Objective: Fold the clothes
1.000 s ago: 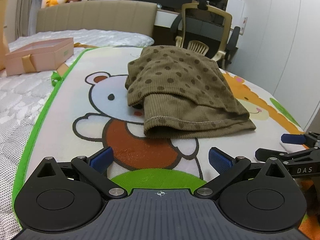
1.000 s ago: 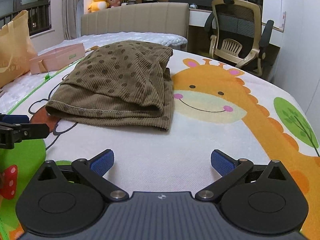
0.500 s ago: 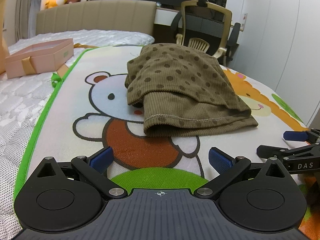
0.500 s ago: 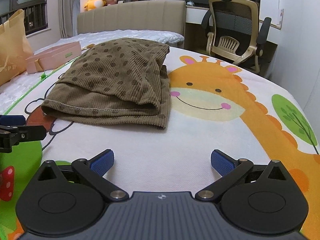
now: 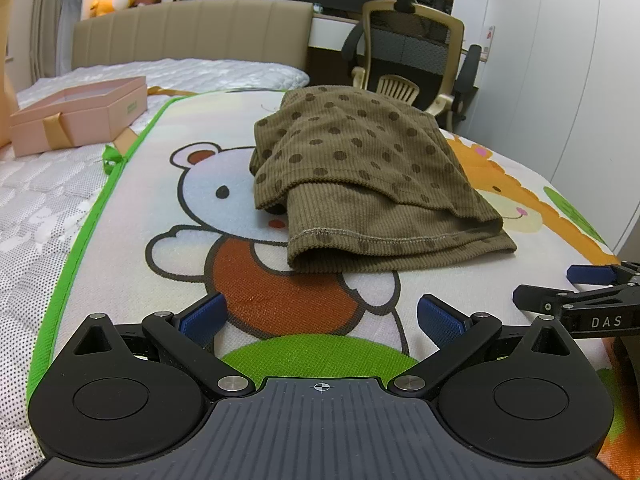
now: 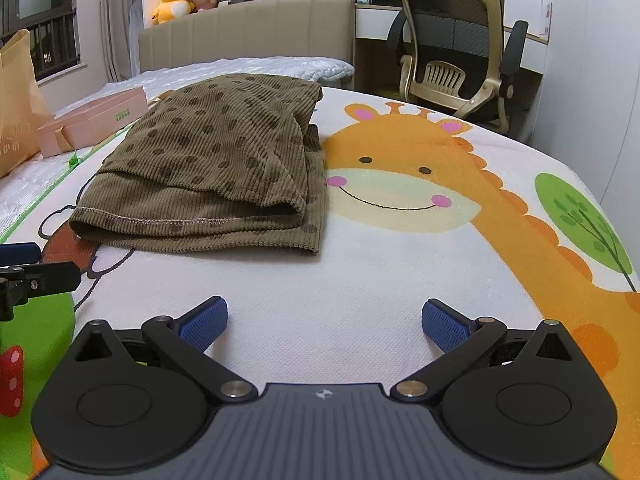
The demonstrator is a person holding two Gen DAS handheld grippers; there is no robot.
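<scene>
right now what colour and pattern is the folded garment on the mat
Olive-brown ribbed garment with dark brown dots; clearest from the left wrist.

Both wrist cams sit low over the cartoon mat (image 5: 168, 208), looking forward toward the headboard (image 6: 248, 32). Left one's over the bear side, right one's over the giraffe side, and both catch the folded brown garment (image 5: 360, 168) fairly close up.

bare mat (image 6: 360, 280) ahead, folded garment (image 6: 216, 168) beyond, pink box (image 5: 76, 116) left

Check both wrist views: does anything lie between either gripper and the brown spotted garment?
Nothing visible does. Only bare cartoon mat lies between the left gripper, the right gripper and the brown spotted garment. The pink box sits well aside.
</scene>
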